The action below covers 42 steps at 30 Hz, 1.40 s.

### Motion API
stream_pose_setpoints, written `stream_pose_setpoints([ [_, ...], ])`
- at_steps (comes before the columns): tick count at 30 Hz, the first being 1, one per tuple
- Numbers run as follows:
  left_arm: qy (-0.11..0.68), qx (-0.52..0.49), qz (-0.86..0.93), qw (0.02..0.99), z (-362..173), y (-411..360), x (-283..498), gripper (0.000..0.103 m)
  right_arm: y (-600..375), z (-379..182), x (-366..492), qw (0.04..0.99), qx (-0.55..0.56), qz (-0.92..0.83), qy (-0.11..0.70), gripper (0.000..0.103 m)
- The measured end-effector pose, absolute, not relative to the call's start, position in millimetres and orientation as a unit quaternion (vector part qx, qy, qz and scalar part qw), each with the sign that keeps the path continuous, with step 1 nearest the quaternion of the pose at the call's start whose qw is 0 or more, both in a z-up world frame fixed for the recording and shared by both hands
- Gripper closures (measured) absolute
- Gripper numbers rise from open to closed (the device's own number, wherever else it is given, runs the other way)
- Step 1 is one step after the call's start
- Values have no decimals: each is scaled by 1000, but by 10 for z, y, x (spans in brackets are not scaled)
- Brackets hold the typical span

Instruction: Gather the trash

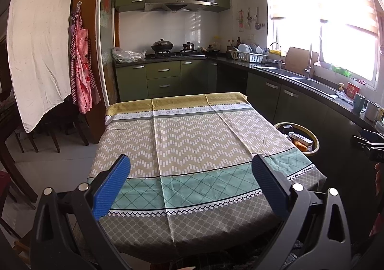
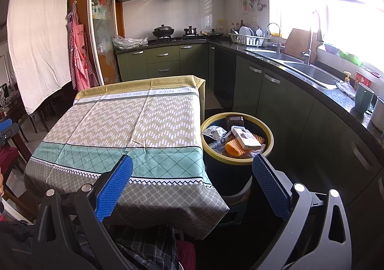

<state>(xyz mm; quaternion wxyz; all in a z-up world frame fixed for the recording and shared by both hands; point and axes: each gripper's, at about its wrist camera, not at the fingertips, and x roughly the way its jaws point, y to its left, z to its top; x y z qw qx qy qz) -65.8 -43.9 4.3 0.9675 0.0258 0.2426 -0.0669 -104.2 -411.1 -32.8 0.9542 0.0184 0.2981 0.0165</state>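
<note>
Basically done: tablecloth (image 1: pixel 192 150) bare, both claws, left gripper (image 1: pixel 190 188) and right gripper (image 2: pixel 192 188), spread empty; heaped bin (image 2: pixel 237 162) off the tabletop's right edge might spill if nudged.

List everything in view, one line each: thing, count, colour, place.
tablecloth: one, beige, teal and yellow, covering the table
bin: one, dark with yellow rim, right of the table, on the floor
trash: several pieces, white and orange, inside the bin
wok: one, black, on the stove
dish rack: one, white, on the counter left of the sink
sink: one, steel, under the window
mugs: two, one green, one white, near counter end
apron: one, red check, hanging at left
sheet: one, white, hanging at left
left gripper: one, blue pads, open, over the table
right gripper: one, blue pads, open, near the bin
</note>
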Motion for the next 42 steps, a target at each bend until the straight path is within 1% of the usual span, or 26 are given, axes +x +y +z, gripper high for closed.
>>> stream_pose_setpoints([
  [42, 251, 26, -77, 965, -7, -432, -636, 7, -4083, -381, -1048, 953, 17, 19, 301, 5],
])
